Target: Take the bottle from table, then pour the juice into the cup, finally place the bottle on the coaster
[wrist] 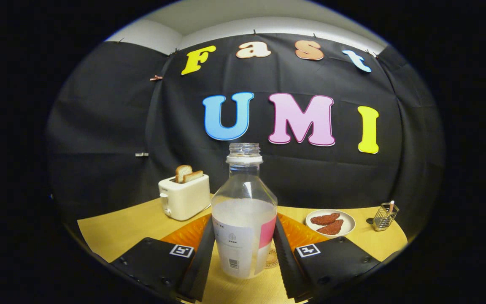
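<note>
A clear plastic bottle (pixel 244 219) with no cap stands upright between my fingers, partly filled with a whitish liquid, with a white and pink label around its lower half. My gripper (pixel 243 221) is shut on it, one finger (pixel 204 253) against its left side and the other against its right side. Whether its base rests on the wooden table (pixel 116 232) or hangs just above it, I cannot tell. A small round coaster (pixel 272 258) peeks out behind the bottle's lower right, just inside the right finger.
An orange mat (pixel 188 232) lies on the table behind the bottle and fingers. A white toaster (pixel 184 197) with bread slices stands back left. Back right are a white plate (pixel 330 223) of dark red pieces and a small wire holder (pixel 384 217).
</note>
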{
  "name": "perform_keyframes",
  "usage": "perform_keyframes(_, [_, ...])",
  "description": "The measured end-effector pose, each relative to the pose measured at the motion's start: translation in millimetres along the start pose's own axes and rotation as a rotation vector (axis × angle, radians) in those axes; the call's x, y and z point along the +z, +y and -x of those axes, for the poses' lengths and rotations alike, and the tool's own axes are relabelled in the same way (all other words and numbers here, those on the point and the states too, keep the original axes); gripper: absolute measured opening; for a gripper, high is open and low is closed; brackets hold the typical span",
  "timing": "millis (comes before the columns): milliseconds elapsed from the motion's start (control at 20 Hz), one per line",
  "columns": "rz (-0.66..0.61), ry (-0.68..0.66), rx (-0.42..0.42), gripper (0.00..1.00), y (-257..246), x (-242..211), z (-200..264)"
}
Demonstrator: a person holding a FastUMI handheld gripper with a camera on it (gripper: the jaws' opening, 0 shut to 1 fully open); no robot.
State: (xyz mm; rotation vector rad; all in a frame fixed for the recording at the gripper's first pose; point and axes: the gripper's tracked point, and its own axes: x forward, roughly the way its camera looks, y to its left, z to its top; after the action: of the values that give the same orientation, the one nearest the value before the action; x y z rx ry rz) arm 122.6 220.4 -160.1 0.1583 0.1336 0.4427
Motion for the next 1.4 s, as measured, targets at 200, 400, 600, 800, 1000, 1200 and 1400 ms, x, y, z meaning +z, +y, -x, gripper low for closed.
perform_keyframes(200, [-0.006, -0.045, -0.007, 0.73, -19.4, -4.3, -27.4])
perform_keyframes(400, [-0.011, -0.054, 0.014, 0.73, -28.6, -32.2, -55.0])
perform_keyframes(600, [0.031, -0.016, 0.009, 0.74, -39.5, -78.9, -77.1])
perform_keyframes(800, [0.014, 0.007, -0.007, 0.75, -47.2, -107.9, -91.2])
perform_keyframes(1000, [-0.007, 0.016, -0.027, 0.75, -53.9, -119.5, -103.8])
perform_keyframes(1200, [0.005, 0.028, -0.03, 0.75, -56.5, -129.8, -106.1])
perform_keyframes(1400, [-0.013, 0.027, -0.032, 0.76, -56.5, -133.1, -105.8])
